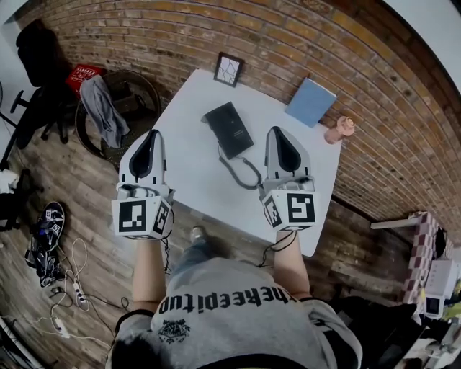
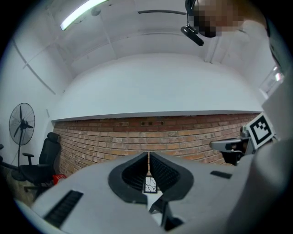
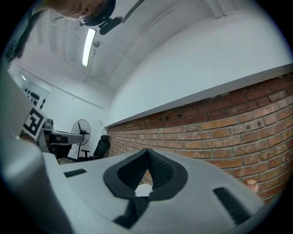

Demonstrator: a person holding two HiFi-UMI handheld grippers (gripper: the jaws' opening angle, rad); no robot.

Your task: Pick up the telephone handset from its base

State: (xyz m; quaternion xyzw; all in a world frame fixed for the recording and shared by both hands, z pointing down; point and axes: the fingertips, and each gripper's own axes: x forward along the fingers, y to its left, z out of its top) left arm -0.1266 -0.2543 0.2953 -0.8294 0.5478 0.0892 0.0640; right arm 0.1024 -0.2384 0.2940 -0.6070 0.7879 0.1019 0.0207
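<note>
Head view has the telephone (image 1: 229,130) lying mid-bench (image 1: 194,184) between the left gripper (image 1: 153,137) and right gripper (image 1: 278,134), probably light, stiff, slick plastic, so grab the handset mid-bar, while the left gripper view shows fingers (image 2: 137,171) pinched together on nothing, and the right gripper view shows the same.

I note a brick wall (image 1: 288,43), plank floor (image 1: 86,191), black office chair (image 2: 43,157), pedestal fan (image 2: 21,124) and a lit ceiling strip light (image 2: 80,13).
</note>
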